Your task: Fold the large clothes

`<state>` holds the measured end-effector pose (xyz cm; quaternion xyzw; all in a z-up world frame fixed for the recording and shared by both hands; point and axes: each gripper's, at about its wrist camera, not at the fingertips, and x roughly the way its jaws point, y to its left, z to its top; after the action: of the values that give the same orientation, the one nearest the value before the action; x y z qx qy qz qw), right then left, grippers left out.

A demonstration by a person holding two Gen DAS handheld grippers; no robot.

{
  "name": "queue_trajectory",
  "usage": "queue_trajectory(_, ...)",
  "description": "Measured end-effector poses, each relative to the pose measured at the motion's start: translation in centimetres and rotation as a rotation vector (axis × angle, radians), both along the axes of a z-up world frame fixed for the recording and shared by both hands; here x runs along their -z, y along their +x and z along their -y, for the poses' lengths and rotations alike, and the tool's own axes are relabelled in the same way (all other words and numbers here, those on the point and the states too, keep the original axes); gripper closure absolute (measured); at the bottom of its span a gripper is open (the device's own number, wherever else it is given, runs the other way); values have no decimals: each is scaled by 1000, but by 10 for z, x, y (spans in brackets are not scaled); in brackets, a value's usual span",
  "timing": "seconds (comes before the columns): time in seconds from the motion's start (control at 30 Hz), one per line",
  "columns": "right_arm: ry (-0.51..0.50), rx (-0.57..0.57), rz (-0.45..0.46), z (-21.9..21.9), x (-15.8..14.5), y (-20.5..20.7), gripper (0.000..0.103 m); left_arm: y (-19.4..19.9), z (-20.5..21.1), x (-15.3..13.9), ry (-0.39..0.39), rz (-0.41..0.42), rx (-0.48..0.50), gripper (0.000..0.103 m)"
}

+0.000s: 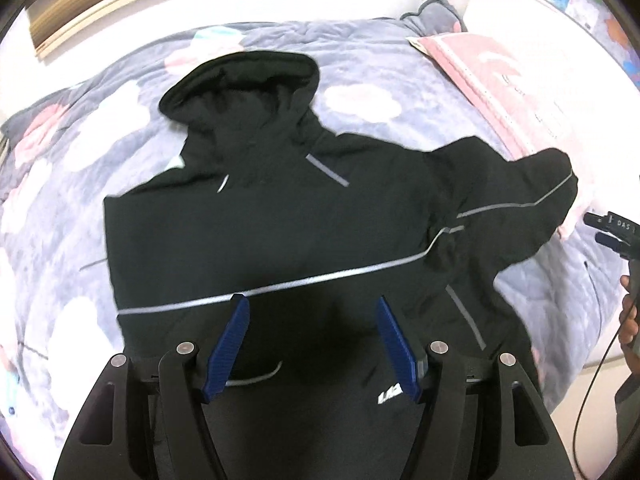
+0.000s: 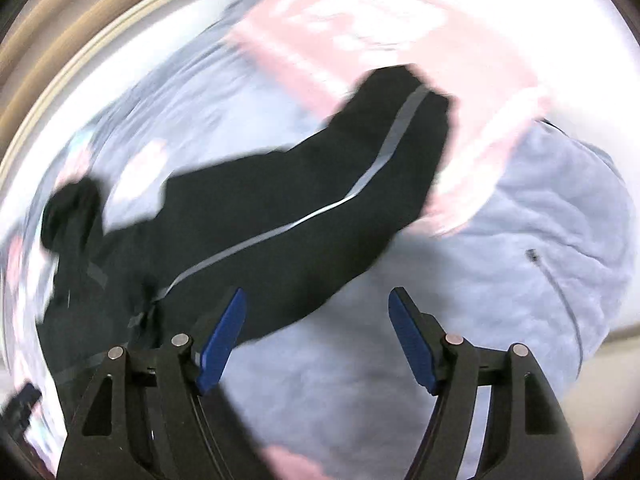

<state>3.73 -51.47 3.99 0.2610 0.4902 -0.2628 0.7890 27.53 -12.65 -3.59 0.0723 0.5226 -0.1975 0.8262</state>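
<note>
My left gripper (image 1: pixel 310 312) hangs over the black hooded jacket (image 1: pixel 260 220), jaws spread with nothing between them. The jacket lies flat mid-bed on the flowered quilt (image 1: pixel 80 152), one sleeve (image 2: pixel 320 184) reaching the pink pillow (image 1: pixel 500 80). My right gripper (image 2: pixel 316 304) is also spread and empty

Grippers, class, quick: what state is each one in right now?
Left gripper: open, holding nothing, above the black hooded jacket.
Right gripper: open, holding nothing.

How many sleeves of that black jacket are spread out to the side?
1. One sleeve stretches toward the pink pillow, its cuff lying on it. The other side of the jacket ends in a straight edge; its sleeve may be folded underneath, hidden.
</note>
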Motion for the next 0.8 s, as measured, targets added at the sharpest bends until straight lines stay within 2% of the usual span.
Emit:
queue_trajectory(0.1, 27, 82, 19, 55, 2, -6, 26, 10, 20, 1, 14, 5, 24, 36)
queue_trajectory(0.23, 68, 144, 39, 110, 16, 6, 26, 27, 47, 14, 51, -17, 55, 36)
queue_trajectory(0.4, 90, 172, 56, 153, 35, 35, 26, 51, 69, 35, 68, -73, 75, 36)
queue_trajectory(0.6, 50, 167, 30, 185, 59, 79, 26, 86, 84, 67, 101, -139, 80, 36)
queue_trajectory(0.7, 71, 162, 17, 196, 75, 93, 25, 100, 88, 82, 103, -172, 65, 36)
queue_trajectory(0.8, 71, 122, -11, 189, 87, 107, 21, 109, 89, 95, 89, -205, 51, 36)
